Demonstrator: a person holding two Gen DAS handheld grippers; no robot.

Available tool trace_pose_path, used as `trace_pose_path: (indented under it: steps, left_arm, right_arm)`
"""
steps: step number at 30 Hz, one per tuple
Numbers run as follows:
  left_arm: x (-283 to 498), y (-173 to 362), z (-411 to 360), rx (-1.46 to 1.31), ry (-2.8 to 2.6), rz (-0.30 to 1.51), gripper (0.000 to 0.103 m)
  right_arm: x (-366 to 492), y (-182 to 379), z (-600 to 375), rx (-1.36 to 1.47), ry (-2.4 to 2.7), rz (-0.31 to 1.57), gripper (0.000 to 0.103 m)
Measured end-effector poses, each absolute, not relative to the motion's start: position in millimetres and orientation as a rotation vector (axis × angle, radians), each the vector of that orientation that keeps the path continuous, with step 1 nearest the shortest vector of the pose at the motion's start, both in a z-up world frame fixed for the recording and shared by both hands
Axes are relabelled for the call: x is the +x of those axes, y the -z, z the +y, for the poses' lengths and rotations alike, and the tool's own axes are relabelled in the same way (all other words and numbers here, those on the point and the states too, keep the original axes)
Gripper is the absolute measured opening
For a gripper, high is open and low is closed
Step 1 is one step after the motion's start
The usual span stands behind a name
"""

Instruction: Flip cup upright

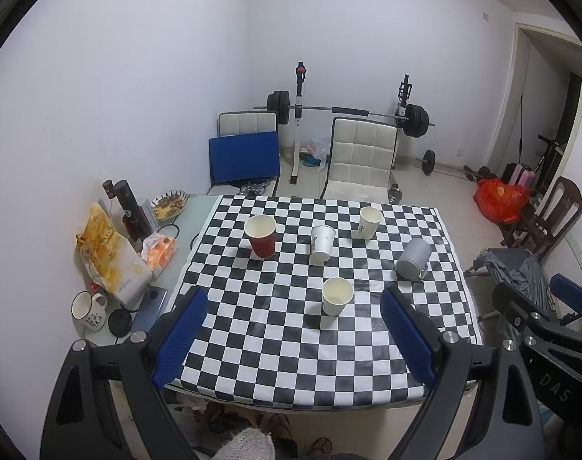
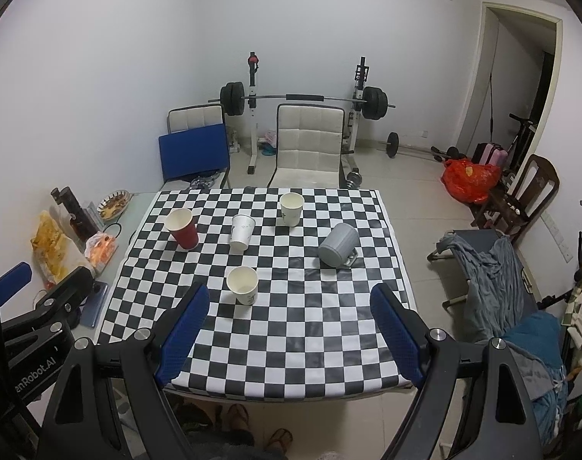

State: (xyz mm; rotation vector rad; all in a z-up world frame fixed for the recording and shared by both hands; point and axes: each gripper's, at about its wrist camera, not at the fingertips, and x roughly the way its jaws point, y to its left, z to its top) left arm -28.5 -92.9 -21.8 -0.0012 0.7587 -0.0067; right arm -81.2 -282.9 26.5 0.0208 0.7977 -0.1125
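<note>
Grey mug [image 2: 337, 245], right of centre, seemingly lies overturned; right gripper [image 2: 291, 329], wide open and empty, should grasp its body squarely.

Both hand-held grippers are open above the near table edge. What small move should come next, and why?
Probably advance the right hand-held gripper toward the grey mug. It is the only cup standing mouth-down, handle toward the near side, on the right of the checkered table; the paper cups already stand upright.
</note>
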Motion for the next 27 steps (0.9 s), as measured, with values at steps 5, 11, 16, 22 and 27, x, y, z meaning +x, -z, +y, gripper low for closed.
trace_pose_path:
  steps: [5, 11, 16, 22, 27]
  left_arm:
    - [-28.7, 20.4, -93.2, -0.006, 0.009, 0.758, 0.092]
    - [-27.9, 17.6, -94.3, -0.004, 0.006, 0.754, 0.092]
    - [-27.9, 17.3, -94.7, -0.004, 0.006, 0.754, 0.092]
    - [-28.6, 17.8, -95.4, -0.004, 0.004, 0.754, 0.092]
    - [-29.0, 18.1, -95.3, -0.004, 0.005, 0.752, 0.092]
  right_arm:
    - [-81.2, -26.7, -283.2, 0.025, 0.111, 0.8, 0.087]
    - [-81.3, -27.1, -283.2, 0.025, 0.11, 0.799, 0.087]
    - [-81.1, -27.0, -283.4, 0.026, 0.109, 0.799, 0.087]
    - [-79.4, -29.0, -283.9, 0.026, 0.11, 0.797, 0.087]
    - [-79.7, -28.8, -284.6, 0.025, 0.11, 0.797, 0.087]
